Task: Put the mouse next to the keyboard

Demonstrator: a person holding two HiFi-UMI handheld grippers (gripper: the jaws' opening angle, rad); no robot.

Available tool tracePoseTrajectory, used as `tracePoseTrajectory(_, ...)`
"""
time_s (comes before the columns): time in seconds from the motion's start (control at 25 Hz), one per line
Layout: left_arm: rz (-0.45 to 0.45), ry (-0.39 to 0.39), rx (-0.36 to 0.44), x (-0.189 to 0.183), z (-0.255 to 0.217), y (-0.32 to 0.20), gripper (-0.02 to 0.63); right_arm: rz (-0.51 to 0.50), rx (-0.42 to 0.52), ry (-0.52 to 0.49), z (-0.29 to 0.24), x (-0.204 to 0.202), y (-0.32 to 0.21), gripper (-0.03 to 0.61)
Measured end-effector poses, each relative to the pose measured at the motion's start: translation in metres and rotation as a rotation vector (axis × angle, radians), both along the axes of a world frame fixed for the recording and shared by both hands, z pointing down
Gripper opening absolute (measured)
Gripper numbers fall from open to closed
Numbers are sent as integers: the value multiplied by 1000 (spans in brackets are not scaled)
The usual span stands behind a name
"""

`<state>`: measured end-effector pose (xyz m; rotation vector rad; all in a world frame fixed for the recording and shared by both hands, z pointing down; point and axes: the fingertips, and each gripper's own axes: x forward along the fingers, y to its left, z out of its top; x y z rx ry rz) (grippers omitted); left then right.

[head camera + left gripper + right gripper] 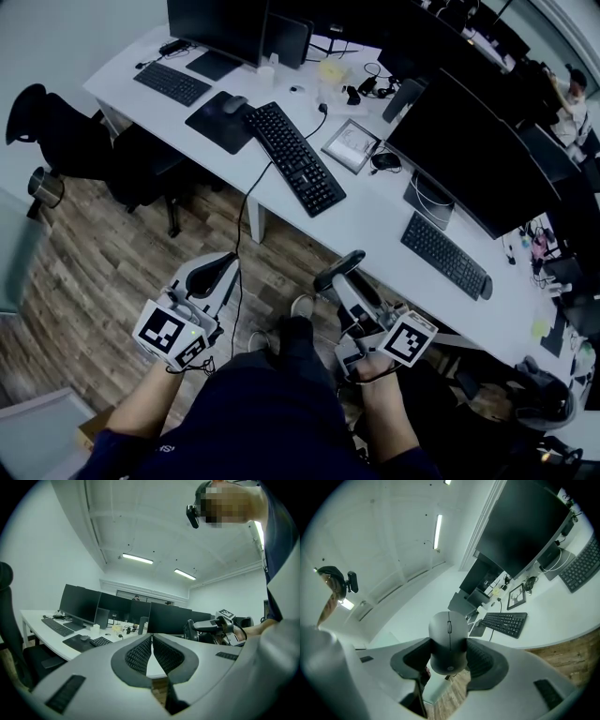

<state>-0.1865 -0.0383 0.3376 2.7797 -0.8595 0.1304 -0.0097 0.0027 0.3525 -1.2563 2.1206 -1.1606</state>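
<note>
My right gripper (449,656) has its jaws pinched on the grey mouse (449,637), one pad on each flank and the scroll wheel pointing toward 12 o'clock in the right gripper view. A small round logo sits near the mouse's tail end, too small for me to read. My left gripper (152,637) is pressed together with nothing between its ribbed pads. In the head view both grippers hang low in front of the person, above the wooden floor (89,281) and short of the white desk (375,220). Each carries a cube (172,333) with black-and-white square patterns and no letters. From the right gripper, the black keyboard (295,157) lies at about 11 o'clock on the desk, well apart, with its cable dropping over the near edge. At its 10 o'clock is a dark mouse pad (214,127) with a second mouse (234,104) on it. At the keyboard's 2 o'clock lies a framed picture (352,145), which shows an antlered deer head in the right gripper view. A big monitor (473,155) stands at 2 o'clock from the right gripper, with another keyboard (445,255) in front of it. I cannot read any keycap print.
</note>
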Motion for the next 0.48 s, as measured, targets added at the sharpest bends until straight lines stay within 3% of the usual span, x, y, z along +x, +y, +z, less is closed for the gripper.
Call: tracePoseTrajectory(0.48, -19, -16, -13, 44, 7, -49, 40, -21, -28, -15, 14, 42, -51, 242)
